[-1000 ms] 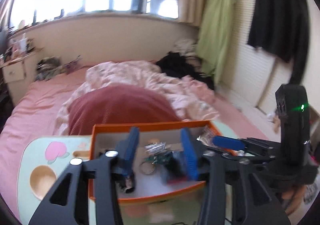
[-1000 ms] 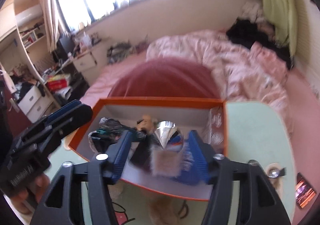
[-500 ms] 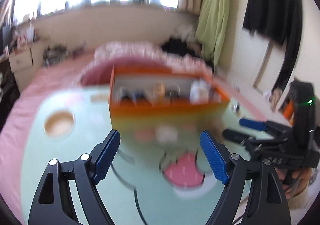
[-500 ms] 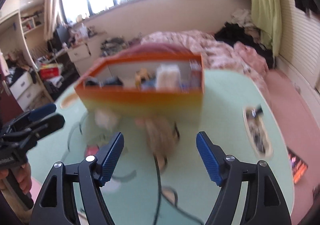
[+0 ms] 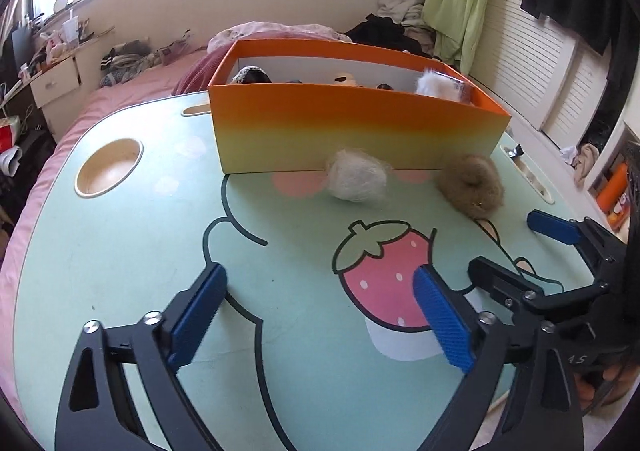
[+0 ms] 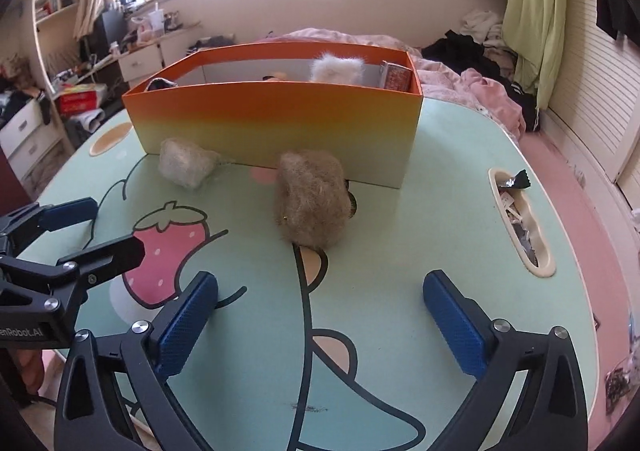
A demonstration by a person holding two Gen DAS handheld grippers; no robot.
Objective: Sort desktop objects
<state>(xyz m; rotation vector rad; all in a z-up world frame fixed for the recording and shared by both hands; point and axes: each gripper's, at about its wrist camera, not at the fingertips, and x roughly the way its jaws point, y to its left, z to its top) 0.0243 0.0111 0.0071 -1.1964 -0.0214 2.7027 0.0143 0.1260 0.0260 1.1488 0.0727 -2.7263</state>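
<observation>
An orange-to-yellow box (image 5: 352,131) (image 6: 276,119) stands at the far side of the mint-green table (image 5: 140,251) with several small items inside. Against its front wall lie a white fluffy ball (image 5: 356,181) (image 6: 186,167) and a brown fluffy pouch (image 5: 470,187) (image 6: 310,199). My left gripper (image 5: 320,283) (image 6: 112,227) hovers low over the strawberry print, short of the white ball, its jaws opening with nothing between them. My right gripper (image 6: 320,283) (image 5: 508,243) faces the brown pouch from the near side, its jaws also opening and empty.
A round cup recess (image 5: 108,167) sits at the table's left. A long slot (image 6: 518,219) on the right holds wrappers. A white fluffy item (image 6: 338,67) and a small red packet (image 6: 396,77) stick up inside the box. A pink bed lies behind the table.
Both grippers have drawn back from above the box and sunk toward the table's near side. Their jaws have spread much wider.
</observation>
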